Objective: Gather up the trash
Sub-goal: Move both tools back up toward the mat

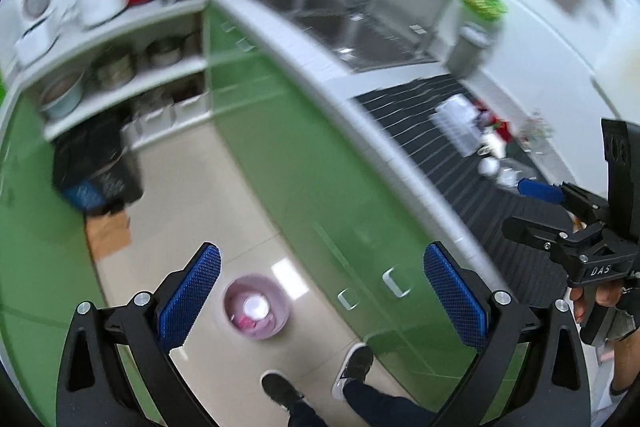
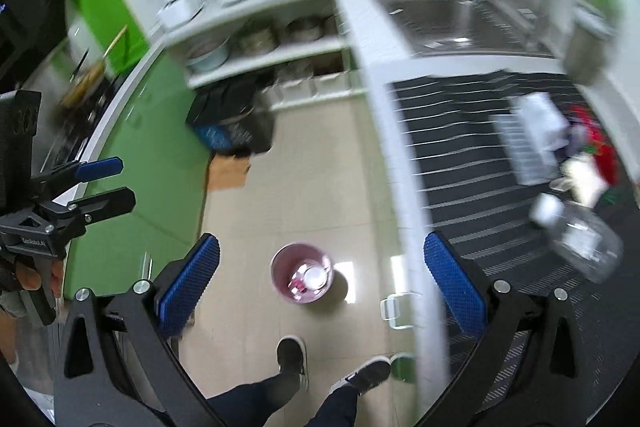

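Note:
A pink bin (image 1: 257, 307) stands on the tiled floor by the green cabinets, with a white cup and pink scraps inside; it also shows in the right wrist view (image 2: 302, 271). My left gripper (image 1: 322, 295) is open and empty, high above the bin. My right gripper (image 2: 322, 287) is open and empty, above the floor beside the counter edge. Trash lies on the black striped mat (image 2: 460, 147): a clear crushed plastic bottle (image 2: 584, 243), a clear plastic tray (image 2: 528, 139), and red and white wrappers (image 2: 596, 151). The pile shows in the left wrist view (image 1: 480, 135).
A white counter (image 1: 320, 83) runs over green cabinets (image 1: 304, 179). A steel sink (image 1: 360, 27) sits beyond the mat. White shelves (image 1: 132, 75) hold pots. A black bag (image 1: 92, 163) and cardboard (image 1: 108, 235) lie on the floor. The person's feet (image 2: 296, 355) stand near the bin.

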Demonstrator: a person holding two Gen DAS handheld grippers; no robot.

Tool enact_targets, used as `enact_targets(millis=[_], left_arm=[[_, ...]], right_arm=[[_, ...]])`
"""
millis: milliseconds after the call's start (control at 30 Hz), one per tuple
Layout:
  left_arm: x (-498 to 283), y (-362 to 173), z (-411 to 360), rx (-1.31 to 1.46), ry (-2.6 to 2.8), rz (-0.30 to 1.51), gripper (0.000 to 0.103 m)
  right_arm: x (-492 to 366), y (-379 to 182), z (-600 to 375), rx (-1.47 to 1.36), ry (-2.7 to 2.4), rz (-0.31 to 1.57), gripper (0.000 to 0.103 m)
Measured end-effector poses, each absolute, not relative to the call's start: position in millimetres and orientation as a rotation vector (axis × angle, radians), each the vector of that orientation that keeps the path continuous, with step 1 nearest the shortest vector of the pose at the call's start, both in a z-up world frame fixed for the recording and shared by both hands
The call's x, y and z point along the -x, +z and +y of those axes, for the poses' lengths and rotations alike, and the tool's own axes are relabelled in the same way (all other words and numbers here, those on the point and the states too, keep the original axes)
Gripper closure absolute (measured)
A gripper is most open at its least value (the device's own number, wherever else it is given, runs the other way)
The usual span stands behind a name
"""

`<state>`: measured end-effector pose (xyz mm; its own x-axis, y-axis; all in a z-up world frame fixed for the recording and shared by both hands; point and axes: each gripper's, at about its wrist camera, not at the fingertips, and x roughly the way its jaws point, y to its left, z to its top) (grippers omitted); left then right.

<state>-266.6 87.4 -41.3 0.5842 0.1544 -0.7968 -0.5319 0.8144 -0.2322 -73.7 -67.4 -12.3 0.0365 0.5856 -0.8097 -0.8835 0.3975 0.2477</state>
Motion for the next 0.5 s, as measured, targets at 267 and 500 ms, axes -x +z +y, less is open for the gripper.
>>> enact_targets(millis=[267,500], left_arm=[[178.3,-7.7,32.3,0.378,0.267,0.841,0.006],[112.1,-5.7,-12.0,0.329,0.179,0.86,0.006]], right_arm=[[9.4,0.6,-160.8,0.262,0.99,0.992,0.003],[-39.6,-10.2,-207.6,0.259,0.94,1.001,0.003]])
